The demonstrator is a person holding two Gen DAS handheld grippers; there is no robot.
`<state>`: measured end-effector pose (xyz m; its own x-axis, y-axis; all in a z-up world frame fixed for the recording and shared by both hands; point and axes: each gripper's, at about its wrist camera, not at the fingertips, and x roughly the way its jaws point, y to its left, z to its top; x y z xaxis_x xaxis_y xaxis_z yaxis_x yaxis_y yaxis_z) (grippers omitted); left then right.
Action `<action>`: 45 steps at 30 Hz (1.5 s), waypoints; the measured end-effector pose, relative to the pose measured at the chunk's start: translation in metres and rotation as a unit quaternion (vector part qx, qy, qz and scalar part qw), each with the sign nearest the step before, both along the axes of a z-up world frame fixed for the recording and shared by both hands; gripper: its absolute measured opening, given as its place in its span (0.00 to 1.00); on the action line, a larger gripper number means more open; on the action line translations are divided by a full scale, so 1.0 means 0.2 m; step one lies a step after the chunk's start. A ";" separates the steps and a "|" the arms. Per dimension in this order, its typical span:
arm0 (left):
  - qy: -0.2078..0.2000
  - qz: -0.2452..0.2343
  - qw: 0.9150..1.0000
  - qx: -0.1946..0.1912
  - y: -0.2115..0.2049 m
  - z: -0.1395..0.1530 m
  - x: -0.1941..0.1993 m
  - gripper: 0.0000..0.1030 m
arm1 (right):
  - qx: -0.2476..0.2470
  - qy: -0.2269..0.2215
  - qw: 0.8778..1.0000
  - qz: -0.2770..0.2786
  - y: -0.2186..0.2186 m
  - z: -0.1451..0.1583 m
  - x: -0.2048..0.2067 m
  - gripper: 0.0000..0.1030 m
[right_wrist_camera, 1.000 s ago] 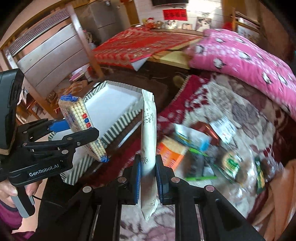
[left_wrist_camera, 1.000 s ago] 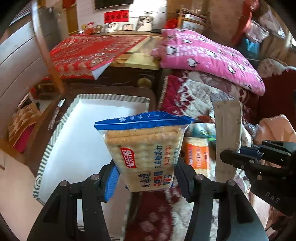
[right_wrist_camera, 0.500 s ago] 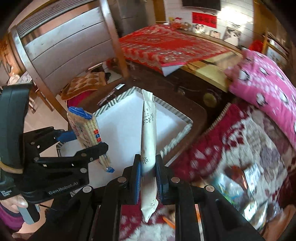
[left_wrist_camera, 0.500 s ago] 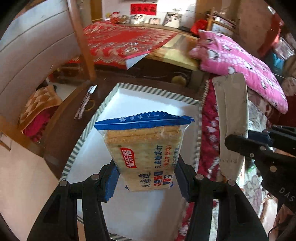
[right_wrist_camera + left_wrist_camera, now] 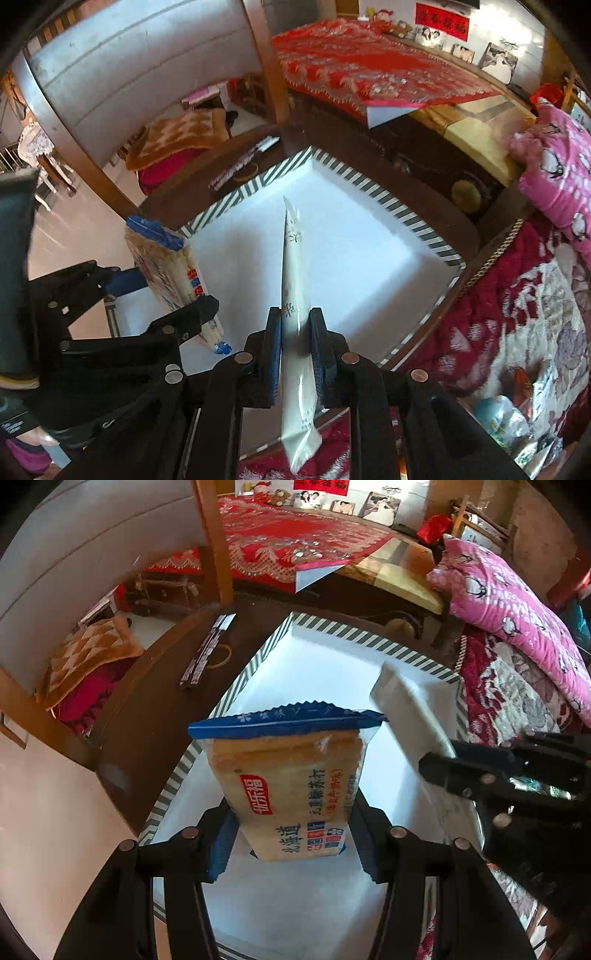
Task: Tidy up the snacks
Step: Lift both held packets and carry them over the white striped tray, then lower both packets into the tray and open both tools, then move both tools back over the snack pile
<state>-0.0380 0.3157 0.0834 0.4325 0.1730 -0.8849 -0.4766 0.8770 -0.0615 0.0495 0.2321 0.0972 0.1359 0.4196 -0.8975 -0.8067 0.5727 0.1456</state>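
Progress: no snack is seen lying in the striped box [image 5: 373, 638]; its white floor appears bare, so the sorting is judged to be at an early stage.
In hand: two packets are carried above the box, neither yet set down.
Left gripper [image 5: 291, 834]: closed on the cracker packet [image 5: 291, 782], which is held upright with its blue sealed edge uppermost, over the near left part of the box.
Right gripper [image 5: 295, 354]: closed narrowly on the pale sachet [image 5: 293, 280], which is held edge-on and upright, its lower end hanging below the jaws, over the middle of the box.
Pose: both grippers are pointed forward and down toward the box, side by side and near each other, the left one just beside the box's left wall.
Remaining: several wrapped snacks [image 5: 498, 413] are seen loose on the patterned blanket [image 5: 524, 302] to the right; these are judged still to be gathered.
Box location: on the dark worktop [image 5: 155, 701], beside the blanket.
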 end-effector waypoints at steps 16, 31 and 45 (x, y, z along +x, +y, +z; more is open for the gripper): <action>0.017 0.029 0.999 0.008 0.03 -0.03 -0.06 0.53 | 0.023 0.053 0.998 -0.004 -0.02 -0.08 -0.09 0.20; -0.013 0.010 0.999 0.029 -0.17 0.08 -0.09 0.75 | 0.067 0.056 0.995 -0.048 -0.35 0.00 -0.14 0.48; -0.027 -0.069 0.997 0.024 -0.60 0.14 0.02 0.78 | 0.087 0.033 0.987 -0.132 -0.82 0.07 -0.14 0.68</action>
<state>-0.0333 0.1957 0.1113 0.5024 0.1505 -0.8515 -0.3491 0.9362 -0.0405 0.0221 0.0681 0.1103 0.2051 0.5256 -0.8256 -0.6182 0.7235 0.3071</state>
